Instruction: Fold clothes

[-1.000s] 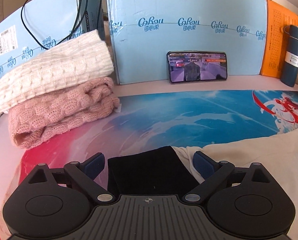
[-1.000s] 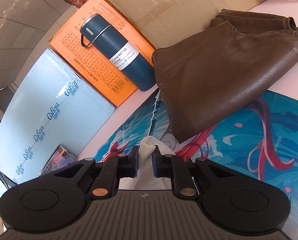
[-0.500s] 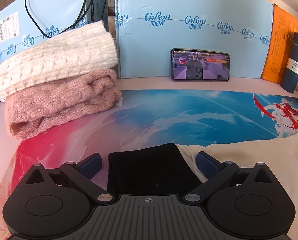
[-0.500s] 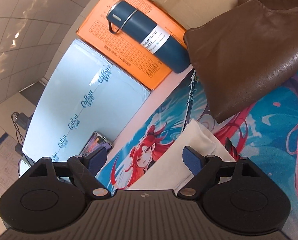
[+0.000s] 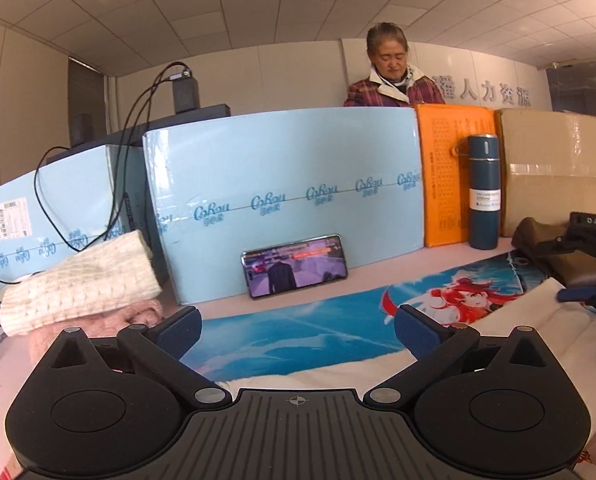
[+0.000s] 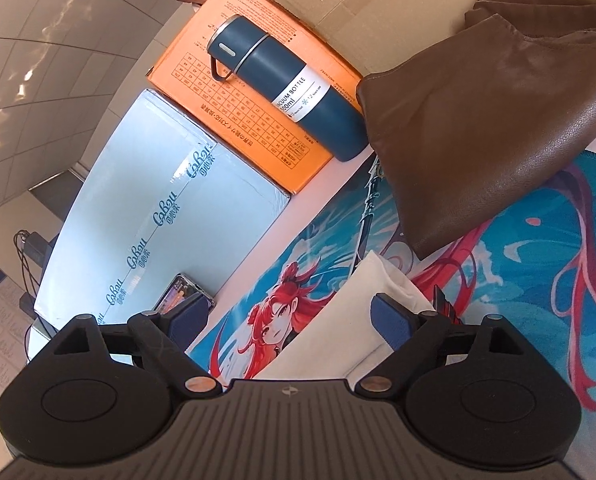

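Cream garment [image 6: 338, 320] let go, lying flat on mat; both hand-held grippers, left [image 5: 298, 326] and right [image 6: 289, 320], now wide open, empty; fold apparently laid.

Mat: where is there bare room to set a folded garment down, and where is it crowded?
The free patch is the blue middle of the mat, bordered by the phone behind, the sweater stack to the left and the cream garment to the right. The right end is crowded: the brown garment overlaps the mat beside the bottle.
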`<state>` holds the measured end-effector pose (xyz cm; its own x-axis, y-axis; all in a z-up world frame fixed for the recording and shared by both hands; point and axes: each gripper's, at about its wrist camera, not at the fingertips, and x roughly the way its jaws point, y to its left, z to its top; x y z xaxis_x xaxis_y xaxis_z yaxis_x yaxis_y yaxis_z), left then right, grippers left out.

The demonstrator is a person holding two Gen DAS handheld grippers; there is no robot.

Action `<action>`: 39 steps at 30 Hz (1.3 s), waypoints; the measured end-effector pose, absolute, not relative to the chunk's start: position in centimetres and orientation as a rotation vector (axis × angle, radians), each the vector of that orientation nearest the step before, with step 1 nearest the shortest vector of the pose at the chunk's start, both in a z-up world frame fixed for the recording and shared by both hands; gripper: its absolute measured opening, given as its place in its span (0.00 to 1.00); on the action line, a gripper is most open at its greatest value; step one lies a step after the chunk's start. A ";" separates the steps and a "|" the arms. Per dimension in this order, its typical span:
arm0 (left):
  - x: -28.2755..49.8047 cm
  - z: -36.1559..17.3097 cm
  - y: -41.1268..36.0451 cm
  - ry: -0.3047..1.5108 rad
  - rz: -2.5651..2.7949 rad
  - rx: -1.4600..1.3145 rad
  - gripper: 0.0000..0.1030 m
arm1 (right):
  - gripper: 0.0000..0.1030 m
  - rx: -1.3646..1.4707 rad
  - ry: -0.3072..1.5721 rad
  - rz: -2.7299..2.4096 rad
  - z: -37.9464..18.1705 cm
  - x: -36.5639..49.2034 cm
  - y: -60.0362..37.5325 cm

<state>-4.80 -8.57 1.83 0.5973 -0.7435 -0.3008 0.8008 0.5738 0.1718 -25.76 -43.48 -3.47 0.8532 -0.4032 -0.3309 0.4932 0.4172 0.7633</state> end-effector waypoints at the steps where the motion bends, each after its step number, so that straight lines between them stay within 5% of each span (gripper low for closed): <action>1: -5.1 0.9 -9.5 0.213 -0.920 0.371 1.00 | 0.86 0.995 0.098 -0.567 -3.5 -25.8 -43.5; 7: -6.2 -4.0 -13.3 0.232 -0.913 0.673 1.00 | 0.86 1.039 0.105 -0.508 -3.1 -26.4 -43.7; 21: -13.4 -2.6 -12.2 0.079 -1.172 0.629 1.00 | 0.93 0.686 0.348 -0.433 -0.1 -29.6 -46.4; 39: -21.5 -5.2 -18.3 0.009 -1.370 0.781 1.00 | 0.93 0.732 0.464 -0.246 -2.4 -24.8 -50.3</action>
<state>-21.55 -18.31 -5.16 0.2407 -0.8657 -0.4388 0.8715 -0.0062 0.4903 -24.77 -50.25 -2.42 0.8714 -0.0556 -0.4875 0.3726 0.7215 0.5836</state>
